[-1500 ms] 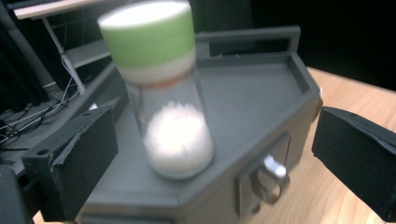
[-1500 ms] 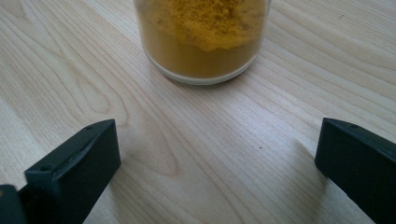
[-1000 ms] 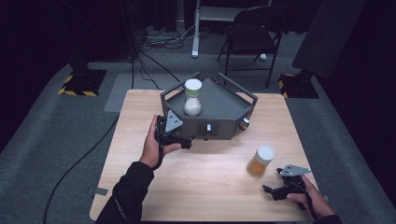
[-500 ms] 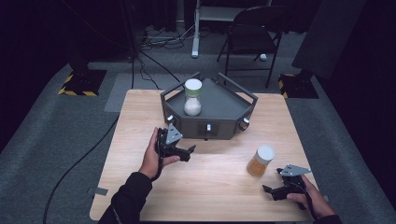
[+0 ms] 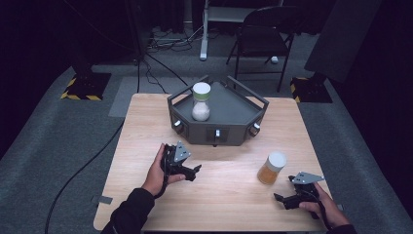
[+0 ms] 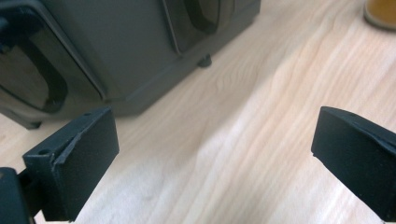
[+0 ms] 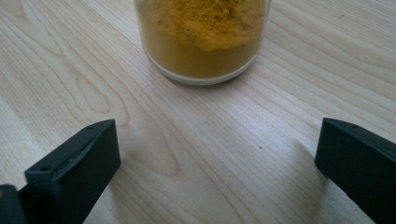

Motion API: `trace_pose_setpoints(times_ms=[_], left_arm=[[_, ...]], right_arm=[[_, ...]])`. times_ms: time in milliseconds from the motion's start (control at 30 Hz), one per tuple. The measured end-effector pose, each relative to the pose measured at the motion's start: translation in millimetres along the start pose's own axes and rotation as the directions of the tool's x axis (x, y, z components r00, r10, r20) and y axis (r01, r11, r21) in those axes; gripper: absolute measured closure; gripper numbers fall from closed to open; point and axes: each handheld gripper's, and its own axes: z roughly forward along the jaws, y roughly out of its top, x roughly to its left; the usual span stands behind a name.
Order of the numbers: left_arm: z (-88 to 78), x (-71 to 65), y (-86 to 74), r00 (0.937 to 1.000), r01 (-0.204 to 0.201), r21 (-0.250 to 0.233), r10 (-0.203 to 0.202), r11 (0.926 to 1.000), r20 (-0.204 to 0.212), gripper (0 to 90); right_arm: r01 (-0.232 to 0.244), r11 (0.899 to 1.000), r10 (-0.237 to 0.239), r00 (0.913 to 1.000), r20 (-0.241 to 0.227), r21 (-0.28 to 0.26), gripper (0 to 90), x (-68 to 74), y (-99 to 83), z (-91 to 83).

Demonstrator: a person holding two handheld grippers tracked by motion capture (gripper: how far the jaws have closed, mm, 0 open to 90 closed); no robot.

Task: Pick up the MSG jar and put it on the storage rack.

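Right gripper view cuts off the orange spice jar [image 7: 201, 37] top, beyond the right claw's [image 7: 217, 163] wide-apart jaws.

Two clear jars with white lids: one of white powder [image 5: 201, 102] on the far dark grey angular tray [image 5: 234, 114]; one of orange powder [image 5: 272, 168] near right; two black two-jaw grippers, left [image 5: 192, 171] and right [image 5: 281, 199]; one light wooden table [image 5: 234, 195]; one dark folding chair [image 5: 265, 29], far.

Both claws [image 5: 195, 171] [image 5: 278, 198] wide open, low.

Upright white-lidded jar [image 5: 271, 168] of orange powder on table.
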Motion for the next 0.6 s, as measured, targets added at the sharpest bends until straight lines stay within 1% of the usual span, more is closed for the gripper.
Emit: trace_pose_setpoints(times_ms=[133, 167, 233, 300, 433, 500, 600], left_arm=[[-2.6, -1.3, -4.8, 0.9999, -0.008, 0.029, 0.007, 0.9996, 0.009, 0.8], [-3.5, -1.4, -5.9, 0.9998, -0.015, 0.034, 0.015, 0.9993, 0.011, 0.8], [-5.6, -1.7, -8.0, 0.9997, -0.014, 0.044, 0.014, 0.9989, 0.018, 0.9], [-7.3, -3.2, -10.3, 0.9996, -0.022, 0.052, 0.021, 0.9984, 0.021, 0.9], [-10.5, -5.3, -14.2, 0.9988, -0.039, 0.073, 0.036, 0.9966, 0.031, 1.0], [-13.1, -5.5, -15.7, 0.9988, -0.034, 0.086, 0.031, 0.9957, 0.037, 1.1], [-15.7, -5.0, -18.9, 0.9980, -0.043, 0.108, 0.038, 0.9932, 0.050, 1.1]], right_arm=[[0.000, 1.000, 0.000, 1.0000, 0.000, 0.000, 0.0, 0.0, 0.0, 0.0], [0.000, 1.000, 0.000, 1.0000, 0.000, 0.000, 0.0, 0.0, 0.0, 0.0], [0.000, 1.000, 0.000, 1.0000, 0.000, 0.000, 0.0, 0.0, 0.0, 0.0], [0.000, 1.000, 0.000, 1.0000, 0.000, 0.000, 0.0, 0.0, 0.0, 0.0], [0.000, 1.000, 0.000, 1.0000, 0.000, 0.000, 0.0, 0.0, 0.0, 0.0], [0.000, 1.000, 0.000, 1.0000, 0.000, 0.000, 0.0, 0.0, 0.0, 0.0], [0.000, 1.000, 0.000, 1.0000, 0.000, 0.000, 0.0, 0.0, 0.0, 0.0]])
